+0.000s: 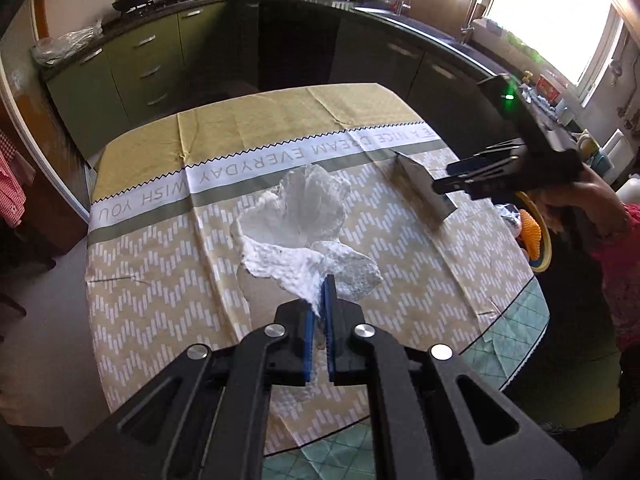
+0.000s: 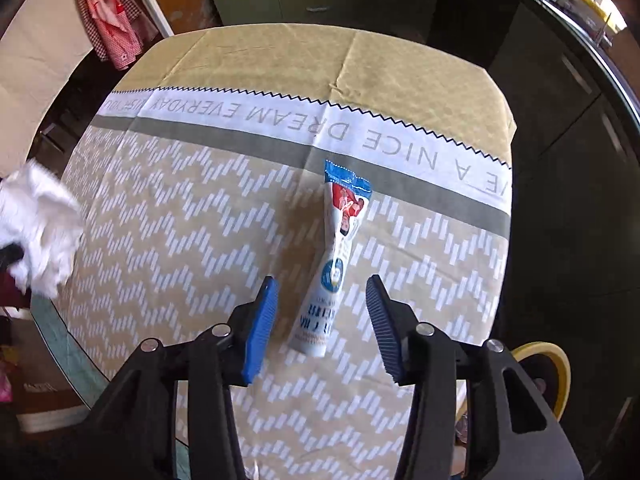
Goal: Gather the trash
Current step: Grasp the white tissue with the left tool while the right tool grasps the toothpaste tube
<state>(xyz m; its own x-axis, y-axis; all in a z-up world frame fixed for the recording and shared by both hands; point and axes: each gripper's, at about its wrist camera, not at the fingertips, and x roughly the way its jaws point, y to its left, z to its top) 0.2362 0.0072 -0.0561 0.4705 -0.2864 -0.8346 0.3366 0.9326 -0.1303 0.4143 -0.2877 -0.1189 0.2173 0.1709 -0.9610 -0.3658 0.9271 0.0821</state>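
A crumpled white tissue [image 1: 288,216] hangs above the patterned tablecloth [image 1: 160,300], and my left gripper [image 1: 322,284] is shut on its near corner. In the right wrist view the same tissue [image 2: 40,224] shows blurred at the left edge. A long blue, white and red snack wrapper [image 2: 336,256] lies flat on the cloth. My right gripper [image 2: 322,279] is open and straddles the wrapper's near end, with both blue pads clear of it. In the left wrist view the right gripper [image 1: 444,178] hovers over the silver-looking wrapper [image 1: 424,188].
A yellow round object [image 2: 548,364] sits at the table's right edge near the person's hand [image 1: 592,196]. Green kitchen cabinets [image 1: 132,64] and a dark counter with a sink run behind the table. Red checked clothes [image 2: 108,12] hang at the far left.
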